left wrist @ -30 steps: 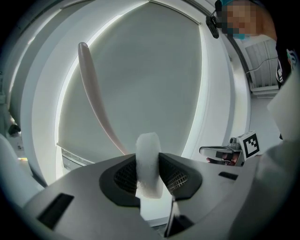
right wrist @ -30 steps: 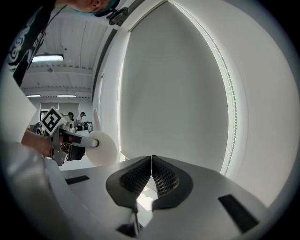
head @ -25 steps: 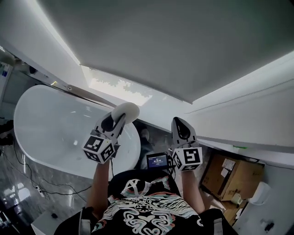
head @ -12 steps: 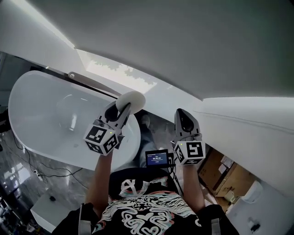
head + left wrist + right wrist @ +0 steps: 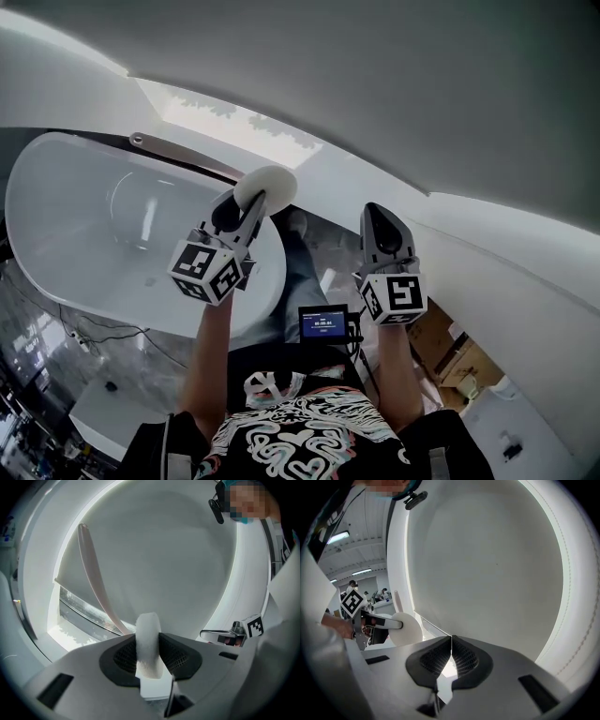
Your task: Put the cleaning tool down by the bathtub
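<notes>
The cleaning tool is a round white foam pad (image 5: 266, 185). My left gripper (image 5: 251, 202) is shut on it, and the pad sticks up past the fingertips. In the left gripper view the pad (image 5: 148, 644) stands edge-on, squeezed between the two dark pads. This gripper hangs over the near right end of the white oval bathtub (image 5: 66, 225). My right gripper (image 5: 380, 223) is to the right of the tub, over the floor. It is shut, and in its own view the right gripper (image 5: 451, 654) has nothing between its pads. The foam pad (image 5: 407, 629) shows at that view's left.
A metal bar (image 5: 183, 156) runs along the tub's far rim under a bright window (image 5: 234, 122). Cables (image 5: 89, 330) lie on the marble floor in front of the tub. A small screen (image 5: 323, 323) hangs at my chest. Cardboard boxes (image 5: 461, 361) stand at the lower right.
Both grippers have come lower, the left one still clamped on the pad. The view has tipped down, and more of the tub's inside now shows.
</notes>
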Tool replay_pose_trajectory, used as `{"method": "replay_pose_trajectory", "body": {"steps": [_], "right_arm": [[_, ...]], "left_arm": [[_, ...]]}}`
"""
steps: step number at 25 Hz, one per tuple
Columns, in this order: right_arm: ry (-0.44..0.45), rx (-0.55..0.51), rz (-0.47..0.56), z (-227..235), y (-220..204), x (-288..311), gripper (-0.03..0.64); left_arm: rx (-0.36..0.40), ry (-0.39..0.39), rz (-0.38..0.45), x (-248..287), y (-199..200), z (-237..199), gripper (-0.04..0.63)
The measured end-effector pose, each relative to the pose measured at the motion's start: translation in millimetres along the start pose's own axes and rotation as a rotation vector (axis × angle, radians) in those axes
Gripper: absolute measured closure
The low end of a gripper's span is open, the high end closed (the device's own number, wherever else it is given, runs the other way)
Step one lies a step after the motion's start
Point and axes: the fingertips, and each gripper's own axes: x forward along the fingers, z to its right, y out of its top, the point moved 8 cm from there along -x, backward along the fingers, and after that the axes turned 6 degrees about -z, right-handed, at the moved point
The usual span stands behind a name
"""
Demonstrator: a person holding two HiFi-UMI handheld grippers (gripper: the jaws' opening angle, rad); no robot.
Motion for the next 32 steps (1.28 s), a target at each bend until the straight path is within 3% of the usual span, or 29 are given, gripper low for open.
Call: {"method": "replay_pose_trajectory", "body": {"steps": [32], "right_arm": [[0.048, -0.020, -0.185, 29.9, -111.4, 115.0, 0.589]], "left_arm": [[-0.188, 0.008, -0.142, 116.7, -113.6, -74.9, 0.474]]}}
